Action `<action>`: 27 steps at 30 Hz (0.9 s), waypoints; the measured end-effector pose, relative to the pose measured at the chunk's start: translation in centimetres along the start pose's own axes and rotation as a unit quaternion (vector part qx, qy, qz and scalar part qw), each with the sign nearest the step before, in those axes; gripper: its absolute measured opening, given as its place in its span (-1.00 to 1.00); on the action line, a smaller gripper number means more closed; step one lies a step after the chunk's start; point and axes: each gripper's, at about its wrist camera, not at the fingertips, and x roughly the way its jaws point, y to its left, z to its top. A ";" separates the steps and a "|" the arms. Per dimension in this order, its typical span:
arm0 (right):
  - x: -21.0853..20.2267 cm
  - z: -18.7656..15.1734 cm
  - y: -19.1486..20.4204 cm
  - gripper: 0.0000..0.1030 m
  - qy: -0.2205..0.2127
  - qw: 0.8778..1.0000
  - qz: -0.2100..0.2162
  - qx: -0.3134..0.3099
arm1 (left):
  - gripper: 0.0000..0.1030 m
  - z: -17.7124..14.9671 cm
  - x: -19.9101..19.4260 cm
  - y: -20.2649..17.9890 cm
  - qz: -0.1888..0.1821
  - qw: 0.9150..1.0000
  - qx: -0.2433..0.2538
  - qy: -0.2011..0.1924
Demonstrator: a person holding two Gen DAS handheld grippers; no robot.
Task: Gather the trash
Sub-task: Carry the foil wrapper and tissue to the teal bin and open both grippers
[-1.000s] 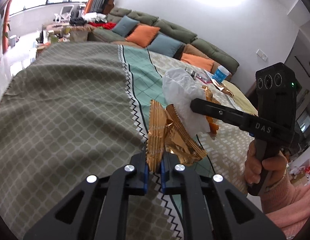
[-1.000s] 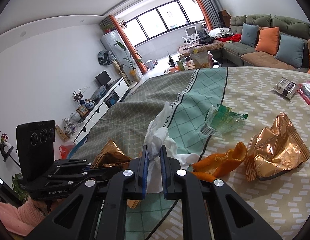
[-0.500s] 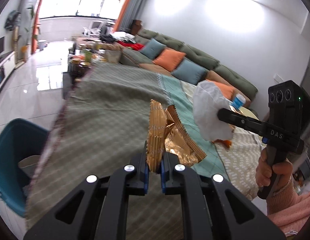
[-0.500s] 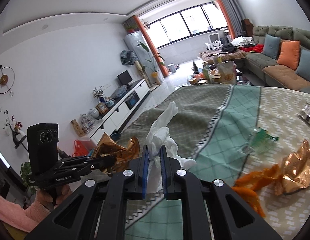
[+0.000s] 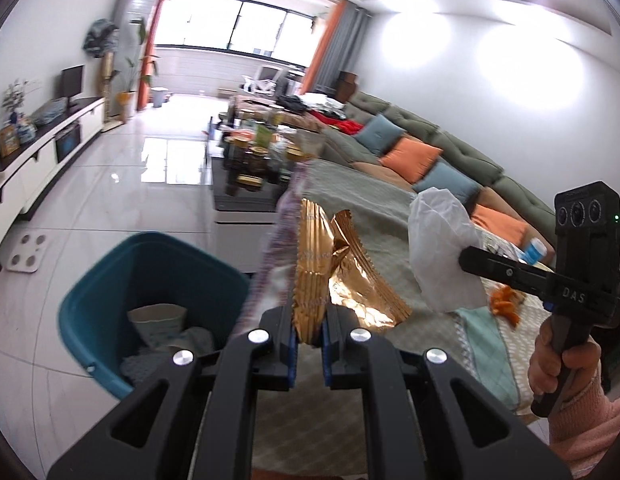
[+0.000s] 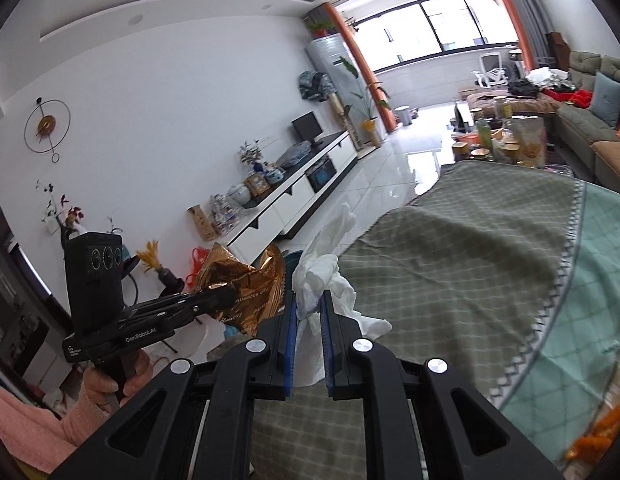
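My left gripper [image 5: 308,322] is shut on a crumpled gold foil wrapper [image 5: 334,276], held above the table's left edge. Just to its lower left on the floor stands a teal bin [image 5: 109,276] with paper trash inside. My right gripper [image 6: 308,316] is shut on a crumpled white tissue [image 6: 322,272]. In the left wrist view that right gripper [image 5: 468,258] and the tissue [image 5: 442,248] hang over the table to the right. In the right wrist view the left gripper [image 6: 229,298] with the gold wrapper [image 6: 245,284] shows at left. Orange peel [image 5: 506,304] lies on the cloth.
The table carries a green and teal patterned cloth [image 6: 470,248]. A coffee table [image 5: 253,168] crowded with jars stands beyond it, a long green sofa [image 5: 430,148] at right, a white TV cabinet [image 6: 301,196] along the wall. A white scale [image 5: 23,254] lies on the tiled floor.
Both grippers have swung left and a little upward off the table's middle, each keeping its piece of trash. The teal bin has come into full view below the left gripper.
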 end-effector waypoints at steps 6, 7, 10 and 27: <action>2.7 0.9 1.8 -0.76 0.015 0.999 0.024 -0.018 | -0.80 0.3 -1.3 2.9 0.041 0.999 -0.017 -0.013; 3.3 1.1 2.1 -0.76 0.018 0.999 0.029 -0.021 | -0.80 0.4 -1.4 3.5 0.046 0.999 -0.022 -0.015; 4.6 1.4 3.0 -0.76 0.025 0.999 0.040 -0.026 | -0.80 0.6 -1.6 4.5 0.060 0.998 -0.030 -0.017; 12.5 1.3 5.0 -0.76 0.096 0.994 0.044 -0.031 | -0.79 0.1 -0.3 10.0 0.116 0.990 -0.077 -0.001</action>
